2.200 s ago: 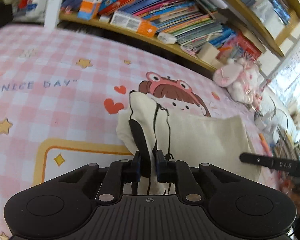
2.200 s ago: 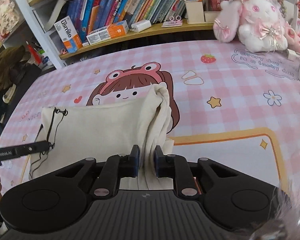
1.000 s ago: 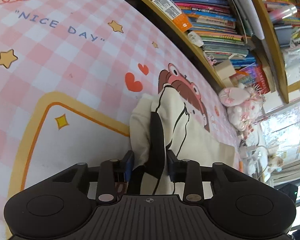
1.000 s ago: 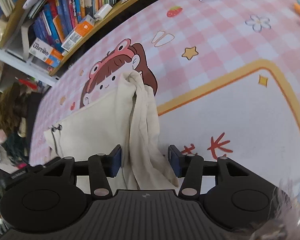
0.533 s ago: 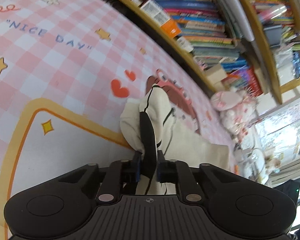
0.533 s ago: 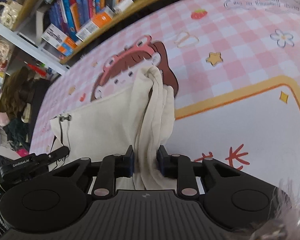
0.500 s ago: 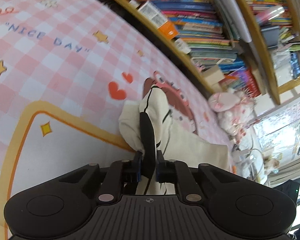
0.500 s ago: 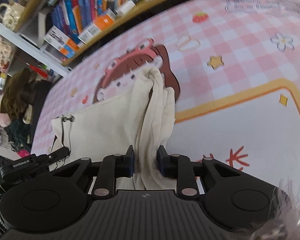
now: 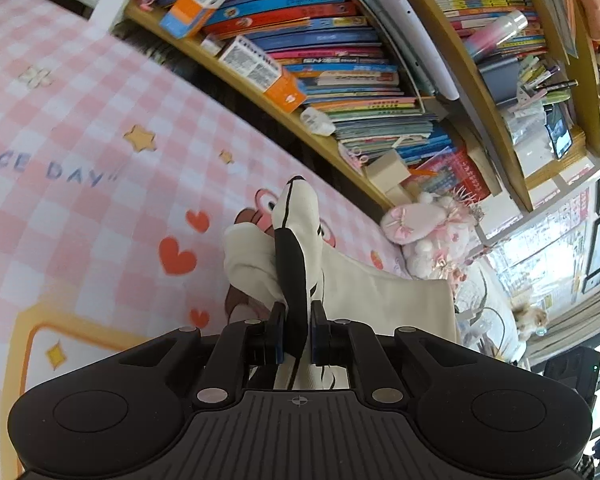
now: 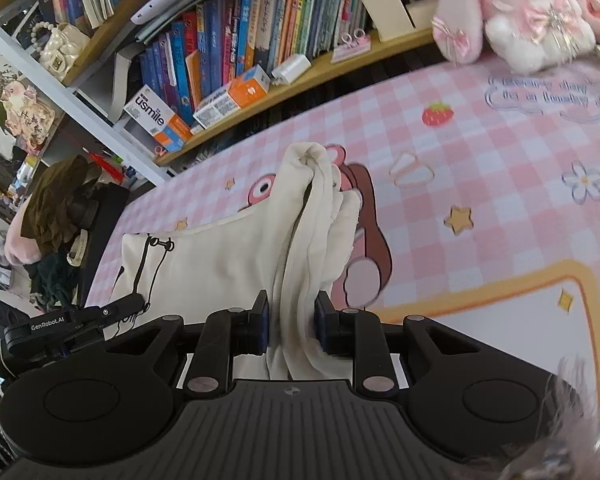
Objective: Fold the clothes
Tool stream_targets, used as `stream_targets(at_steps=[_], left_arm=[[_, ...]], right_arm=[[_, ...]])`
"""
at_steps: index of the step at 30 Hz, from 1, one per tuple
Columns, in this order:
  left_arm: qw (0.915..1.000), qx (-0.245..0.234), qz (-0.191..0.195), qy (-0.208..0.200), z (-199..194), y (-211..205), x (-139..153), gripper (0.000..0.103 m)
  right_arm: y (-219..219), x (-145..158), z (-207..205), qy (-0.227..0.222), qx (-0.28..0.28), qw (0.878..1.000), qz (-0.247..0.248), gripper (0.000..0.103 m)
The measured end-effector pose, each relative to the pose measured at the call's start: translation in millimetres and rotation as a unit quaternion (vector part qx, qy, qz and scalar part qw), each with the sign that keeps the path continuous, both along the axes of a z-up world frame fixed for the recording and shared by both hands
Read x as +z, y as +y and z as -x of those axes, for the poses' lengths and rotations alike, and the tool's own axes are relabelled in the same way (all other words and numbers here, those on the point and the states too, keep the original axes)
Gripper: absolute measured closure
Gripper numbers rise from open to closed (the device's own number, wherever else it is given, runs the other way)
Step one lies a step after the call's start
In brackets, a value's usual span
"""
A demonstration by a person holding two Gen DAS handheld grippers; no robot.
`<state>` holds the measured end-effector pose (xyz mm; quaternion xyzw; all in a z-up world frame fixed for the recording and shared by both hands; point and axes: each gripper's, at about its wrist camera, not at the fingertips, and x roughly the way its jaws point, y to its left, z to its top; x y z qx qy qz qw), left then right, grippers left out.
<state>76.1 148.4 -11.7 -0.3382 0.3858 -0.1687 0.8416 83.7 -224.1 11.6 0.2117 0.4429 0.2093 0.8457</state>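
The left gripper (image 9: 296, 338) is pinched tight on a bunch of the cream cloth (image 9: 384, 300), right where a wide black stripe (image 9: 291, 276) runs up it. Its two blue pads (image 9: 278, 334) press the cloth from both sides with almost no gap. The cloth pokes up past the pads in a lump, and a thin black line runs over the top of the lump. The right gripper (image 10: 291, 330) has hold of the other end of the same cloth (image 10: 220, 264). Its pads (image 10: 262, 326) sit a bit wider apart, and thick folds of cloth fill all the space between them. These folds stand up in a tall bunch in front of the gripper. Between the two grippers the cloth runs in a flat sheet, just above or on the pink check mat (image 10: 480, 152); I cannot tell which. The left gripper (image 10: 100, 314) shows at the left side of the right view, holding the corner that has thin black drawn lines on it. The mat has a cartoon girl with a frog hat (image 10: 268, 188) partly under the cloth, red hearts (image 9: 178, 258), gold stars (image 10: 458, 220), a strawberry (image 10: 438, 114) and the words "DAY" (image 9: 74, 174). A yellow line (image 10: 540, 276) makes a frame around a white part of the mat. Behind the mat is a wooden shelf (image 9: 268, 104) full of books (image 10: 236, 44) and boxes. A pink and white bunny toy (image 10: 516, 12) sits at the far edge of the mat.
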Motion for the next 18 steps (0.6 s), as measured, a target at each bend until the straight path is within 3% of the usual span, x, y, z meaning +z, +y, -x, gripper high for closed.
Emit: stream_targets(at_steps=[18], left_arm=[[0.9997, 0.011, -0.005, -0.02, -61.2, 2.0, -1.6, 0.093]], right_arm=[[11.7, 11.7, -64.9, -0.032, 0.018, 0.999, 0.024, 0.082]])
